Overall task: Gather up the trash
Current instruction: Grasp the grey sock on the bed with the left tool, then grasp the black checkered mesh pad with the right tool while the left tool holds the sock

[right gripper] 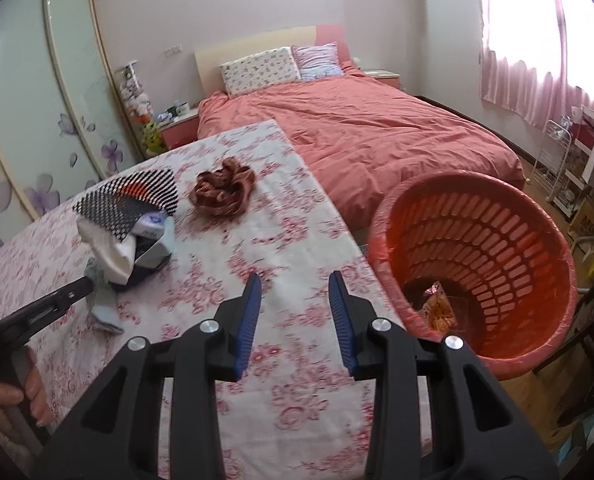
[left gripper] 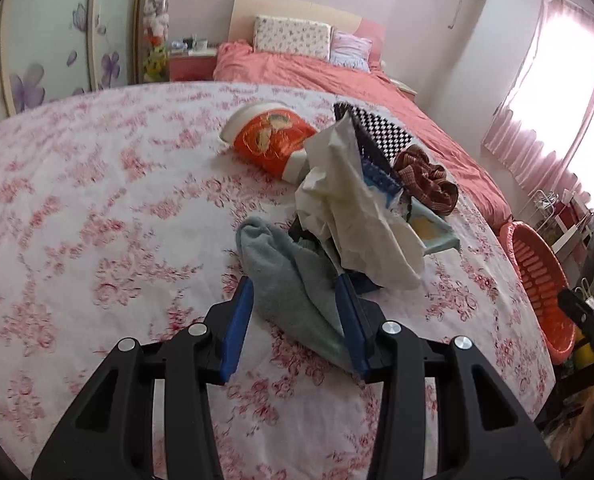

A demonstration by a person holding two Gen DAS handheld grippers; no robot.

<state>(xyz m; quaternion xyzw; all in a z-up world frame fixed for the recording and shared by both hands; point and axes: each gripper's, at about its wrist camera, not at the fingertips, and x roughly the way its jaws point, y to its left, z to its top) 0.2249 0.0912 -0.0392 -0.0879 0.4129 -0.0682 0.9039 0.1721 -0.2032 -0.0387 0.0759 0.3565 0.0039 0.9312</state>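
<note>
L gripper (left gripper: 295,300) has its blue pads apart, straddling the grey-blue cloth (left gripper: 289,280) on the floral tablecloth (left gripper: 97,220); cloth lies between the pads but they aren't squeezed on it. R gripper (right gripper: 295,300) is also apart w/ nothing between, hovering over bare table near the edge, just beside the orange basket (right gripper: 497,240), which already has a wrapper (right gripper: 437,304) at the bottom.

Just past the cloth: crumpled white paper (left gripper: 353,208) heaped on a dark tray w/ a blue packet, checkered mat (left gripper: 377,136) behind, red-orange cup (left gripper: 269,136) lying on its side, brown scrunchie (left gripper: 425,180) further R.

Step looks like grabbing the next bit of trash. Probably the paper, not the cloth, so nudge fwd & up, close on the thick bunched part, lift straight so the tray doesn't drag, then swing R to basket
</note>
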